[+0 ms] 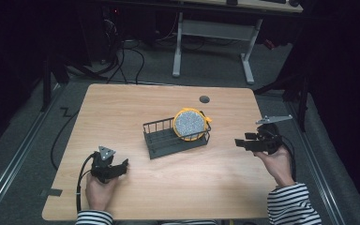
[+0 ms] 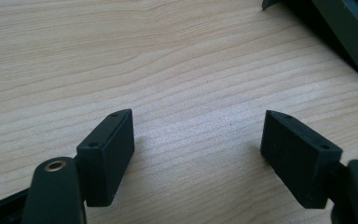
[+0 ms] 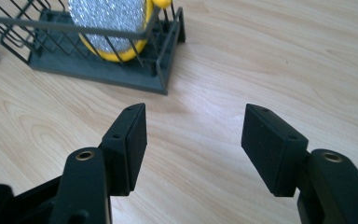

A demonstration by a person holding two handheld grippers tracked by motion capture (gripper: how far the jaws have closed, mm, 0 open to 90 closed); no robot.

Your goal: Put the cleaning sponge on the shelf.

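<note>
A dark wire rack [image 1: 166, 140] stands in the middle of the wooden table [image 1: 122, 108]. A round yellow-rimmed disc with a glittery silver face [image 1: 190, 124] leans upright in the rack's right end. My left gripper [image 1: 122, 165] rests low over the table near the front left, open, with bare wood between its jaws [image 2: 198, 135]. My right gripper [image 1: 241, 142] is held to the right of the rack, open and empty [image 3: 193, 135]. In the right gripper view the rack [image 3: 102, 74] and the disc [image 3: 109, 23] lie just beyond the jaws, up and to the left.
A small dark round hole [image 1: 204, 99] sits in the table near its far edge. A corner of the rack [image 2: 340, 32] shows at the top right of the left gripper view. Another desk's white legs [image 1: 177, 47] stand behind the table. Cables [image 1: 58, 136] trail on the floor at left.
</note>
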